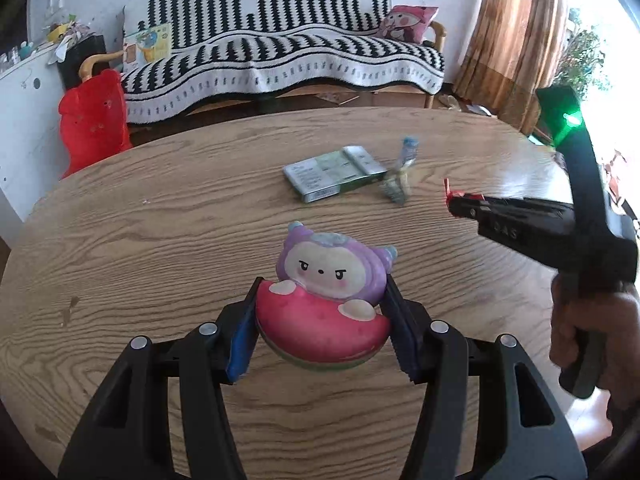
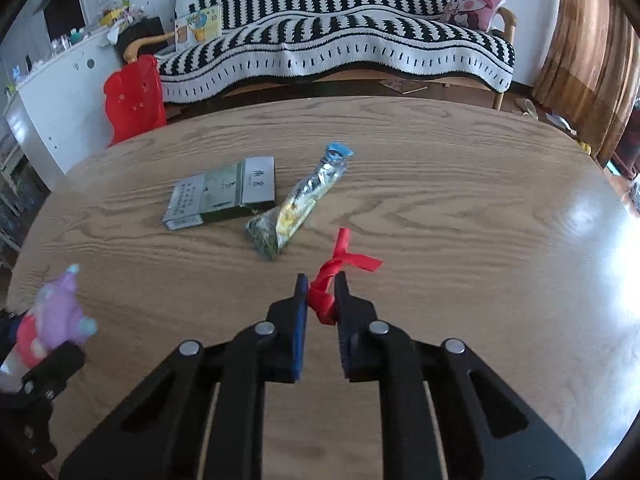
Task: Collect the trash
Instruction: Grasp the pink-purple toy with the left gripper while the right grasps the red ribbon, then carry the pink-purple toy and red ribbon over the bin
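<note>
- Left claw [image 1: 322, 320]: partly spread, pads pressed on either side of a squishy toy [image 1: 326, 300]; toy is a purple frowning figure on a pink half-round base, held above the wooden tabletop [image 1: 160, 240] near its near edge; in the right wrist view the same toy [image 2: 52, 328] shows at the far left, in the tips of the other claw.
- Right claw [image 2: 321, 300]: drawn nearly together, pinching a red ribbon [image 2: 340, 268]; the bunched part sits between the pads, two loose ends stick out past the tips over the tabletop [image 2: 480, 220]; seen from the left wrist, this claw [image 1: 454, 200] reaches in from the right edge with a scrap of red at its tip; a hand [image 1: 592, 332] grips its handle.
- Cigarette box [image 2: 224, 194]: grey-green, lying flat toward the far edge of the tabletop, left of centre.
- Crumpled wrapper [image 2: 296, 204]: silver, yellow and green with a blue end; just beside the box on its right, lying aslant; blurred in the left wrist view.
- Beyond the far edge: sofa with black-and-white striped cover [image 2: 340, 40]; red chair [image 2: 132, 100] at the far-left corner.
</note>
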{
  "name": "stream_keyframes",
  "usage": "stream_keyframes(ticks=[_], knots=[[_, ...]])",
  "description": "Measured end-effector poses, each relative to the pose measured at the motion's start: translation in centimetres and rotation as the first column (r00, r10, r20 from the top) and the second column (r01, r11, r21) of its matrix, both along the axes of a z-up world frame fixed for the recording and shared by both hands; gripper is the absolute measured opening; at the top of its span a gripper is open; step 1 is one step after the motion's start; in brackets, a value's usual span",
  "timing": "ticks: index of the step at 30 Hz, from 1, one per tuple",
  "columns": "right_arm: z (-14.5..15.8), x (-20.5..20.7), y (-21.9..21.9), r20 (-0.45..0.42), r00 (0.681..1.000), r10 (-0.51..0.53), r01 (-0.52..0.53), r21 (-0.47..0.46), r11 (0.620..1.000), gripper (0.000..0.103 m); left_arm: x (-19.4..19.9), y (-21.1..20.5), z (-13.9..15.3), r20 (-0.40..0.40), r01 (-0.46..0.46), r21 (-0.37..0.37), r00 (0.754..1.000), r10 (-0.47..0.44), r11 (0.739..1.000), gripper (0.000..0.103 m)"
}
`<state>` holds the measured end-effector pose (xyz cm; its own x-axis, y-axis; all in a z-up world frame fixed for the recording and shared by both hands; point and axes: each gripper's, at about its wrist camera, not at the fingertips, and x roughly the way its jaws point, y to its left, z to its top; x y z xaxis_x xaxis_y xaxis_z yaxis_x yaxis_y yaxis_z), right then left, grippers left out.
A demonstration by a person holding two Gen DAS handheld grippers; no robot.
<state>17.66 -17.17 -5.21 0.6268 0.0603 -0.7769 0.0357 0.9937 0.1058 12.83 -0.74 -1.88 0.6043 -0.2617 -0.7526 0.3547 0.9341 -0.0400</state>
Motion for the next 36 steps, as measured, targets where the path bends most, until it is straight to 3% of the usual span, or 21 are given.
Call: stream_keyframes(ticks=[5, 13, 18, 26, 32, 36], knots=[[2.4, -6.3, -3.4, 0.032, 0.999, -0.025, 0.024, 0.009, 1.000, 0.013, -1.8, -4.1, 0.9, 0.004, 0.049, -0.016, 0.999, -0.049, 0.999, 0.056], [4.7, -17.8, -13.3, 0.063, 0.983, -0.173, 0.175, -0.015, 0.985, 0.013, -7.6, -16.6, 1.9, 0.017, 0.235, -0.062, 0.972, -0.235, 0.970, 0.056], [4.8, -24.9, -21.5, 0.067, 0.947, -0.315, 0.316, -0.003, 0.949, 0.013, -12.2, -25.9, 1.3, 0.019, 0.377, -0.091, 0.926, -0.377, 0.922, 0.056], [1.7, -35.4, -33.6, 0.022, 0.853, -0.522, 0.521, 0.022, 0.853, 0.013, -18.2, -37.2, -0.7, -0.001, 0.532, -0.125, 0.844, -0.536, 0.838, 0.056], [-1.2, -40.1, -39.1, -0.027, 0.801, -0.598, 0.599, 0.048, 0.800, 0.013, -21.1, -42.0, -2.6, -0.027, 0.594, -0.125, 0.799, -0.601, 0.795, 0.056], [-2.8, -41.3, -40.8, -0.065, 0.787, -0.613, 0.617, 0.069, 0.784, 0.013, -22.2, -44.5, -3.5, -0.039, 0.622, -0.112, 0.777, -0.629, 0.775, 0.056]])
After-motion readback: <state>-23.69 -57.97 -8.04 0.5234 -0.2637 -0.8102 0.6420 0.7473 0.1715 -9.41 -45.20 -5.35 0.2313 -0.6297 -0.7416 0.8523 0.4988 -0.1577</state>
